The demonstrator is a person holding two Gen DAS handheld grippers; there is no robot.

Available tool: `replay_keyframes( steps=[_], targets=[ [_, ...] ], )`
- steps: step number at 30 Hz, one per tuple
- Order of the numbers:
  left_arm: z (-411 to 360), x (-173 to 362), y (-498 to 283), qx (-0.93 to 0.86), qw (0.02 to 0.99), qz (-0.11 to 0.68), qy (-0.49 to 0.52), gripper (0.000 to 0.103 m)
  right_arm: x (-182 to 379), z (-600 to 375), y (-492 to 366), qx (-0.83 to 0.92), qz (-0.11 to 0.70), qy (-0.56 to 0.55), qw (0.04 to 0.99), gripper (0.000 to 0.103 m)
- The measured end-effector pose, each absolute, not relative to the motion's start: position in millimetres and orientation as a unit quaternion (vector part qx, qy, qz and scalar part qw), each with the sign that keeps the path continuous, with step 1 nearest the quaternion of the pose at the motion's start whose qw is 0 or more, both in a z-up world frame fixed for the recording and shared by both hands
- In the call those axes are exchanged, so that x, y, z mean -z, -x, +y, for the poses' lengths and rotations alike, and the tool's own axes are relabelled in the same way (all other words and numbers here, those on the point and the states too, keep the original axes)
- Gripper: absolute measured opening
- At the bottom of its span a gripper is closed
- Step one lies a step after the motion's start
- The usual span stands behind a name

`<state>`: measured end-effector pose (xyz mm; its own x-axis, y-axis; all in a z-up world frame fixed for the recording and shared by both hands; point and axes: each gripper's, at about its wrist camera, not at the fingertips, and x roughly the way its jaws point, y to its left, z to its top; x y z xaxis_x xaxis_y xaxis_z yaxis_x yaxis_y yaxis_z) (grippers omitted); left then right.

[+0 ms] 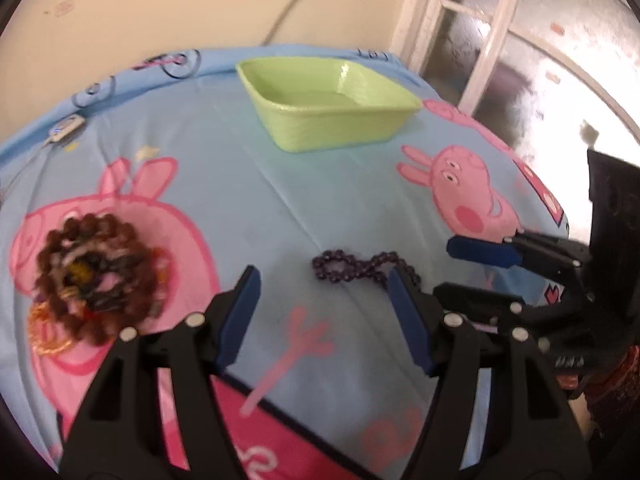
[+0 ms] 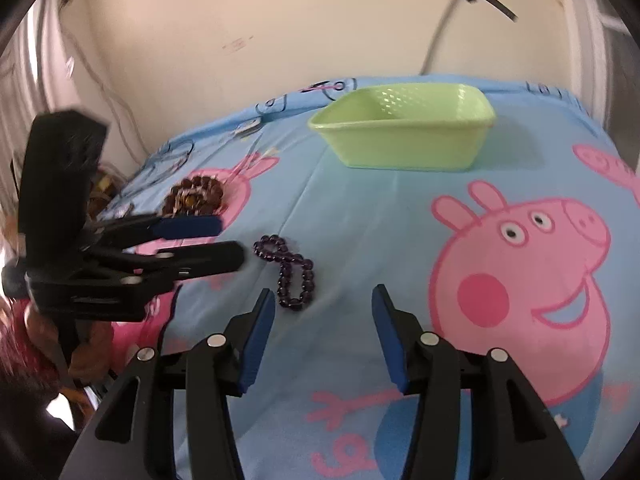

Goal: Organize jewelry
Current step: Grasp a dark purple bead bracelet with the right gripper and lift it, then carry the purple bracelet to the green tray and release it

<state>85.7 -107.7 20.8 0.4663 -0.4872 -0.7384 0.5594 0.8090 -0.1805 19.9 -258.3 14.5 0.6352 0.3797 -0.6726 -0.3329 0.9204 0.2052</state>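
At the far left of the bedsheet (image 1: 320, 200), as seen from the left wrist, a tangled heap of brown beads (image 1: 96, 280) with some gold and orange strands is piled on a pink cartoon figure, well apart from everything else. Further right, the left gripper (image 1: 322, 308) is held over the sheet with its jaws spread wide and nothing between them. Just beyond its right fingertip (image 1: 400, 284) lies the purple bead bracelet (image 1: 360, 266), twisted into a figure-eight; in this view its long axis runs left to right, and its right end is partly hidden behind that fingertip. To the right of the bracelet, the right gripper (image 1: 476, 272) is seen from the side, reaching in toward the beads. In the right wrist view its jaws are parted and empty, and the bracelet (image 2: 290, 272) is found ahead of and just outside the left fingertip (image 2: 264, 304), not between the pads; there its long axis runs near to far. Neither gripper is touching the bracelet. It is judged that both are about equally near, though a small shift to the left would be needed for the right one to straddle the beads. The green basket (image 1: 332, 128) stands empty at the far middle of the sheet, well apart from the bracelet, and is presumably where the jewelry is to be placed.
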Motion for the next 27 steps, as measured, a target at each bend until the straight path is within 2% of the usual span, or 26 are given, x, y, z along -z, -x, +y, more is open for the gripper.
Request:
replay_keyframes(
  steps=[1, 2, 3, 4, 5, 7, 8, 10, 11, 18, 27],
  targets=[
    [-112, -18, -87, 0.311, 0.851, 0.420, -0.048, 0.063, -15, -254, -20, -0.199, 0.378, -0.012, 0.904, 0.026],
    [-117, -15, -88, 0.312, 0.849, 0.423, -0.055, 0.057, -14, -249, -20, -0.202, 0.378, 0.007, 0.903, 0.026],
    [-119, -13, -89, 0.309, 0.850, 0.423, -0.062, 0.055, -13, -243, -21, -0.204, 0.378, 0.027, 0.902, 0.026],
    [-121, -13, -88, 0.306, 0.852, 0.419, -0.068, 0.047, -12, -238, -22, -0.206, 0.378, 0.042, 0.901, 0.026],
    [-122, -14, -89, 0.310, 0.850, 0.419, -0.067, 0.028, -10, -232, -24, -0.208, 0.379, 0.056, 0.900, 0.026],
    [-122, -13, -94, 0.327, 0.841, 0.429, -0.045, 0.015, -6, -221, -27, -0.209, 0.379, 0.086, 0.897, 0.026],
    [-121, -12, -96, 0.330, 0.839, 0.431, -0.038, 0.012, -6, -218, -29, -0.210, 0.381, 0.092, 0.896, 0.025],
    [-117, -12, -98, 0.337, 0.834, 0.437, -0.018, 0.011, -6, -216, -30, -0.215, 0.382, 0.098, 0.894, 0.000],
    [-115, -12, -99, 0.345, 0.829, 0.440, -0.004, 0.007, -7, -217, -32, -0.211, 0.382, 0.098, 0.895, 0.000],
    [-107, -35, -100, 0.376, 0.819, 0.430, 0.052, 0.007, -28, -236, -33, -0.228, 0.343, 0.014, 0.911, 0.000],
    [-134, -108, -133, 0.392, 0.849, 0.353, 0.024, 0.007, -97, -263, -64, -0.209, 0.251, -0.023, 0.945, 0.000]
  ],
)
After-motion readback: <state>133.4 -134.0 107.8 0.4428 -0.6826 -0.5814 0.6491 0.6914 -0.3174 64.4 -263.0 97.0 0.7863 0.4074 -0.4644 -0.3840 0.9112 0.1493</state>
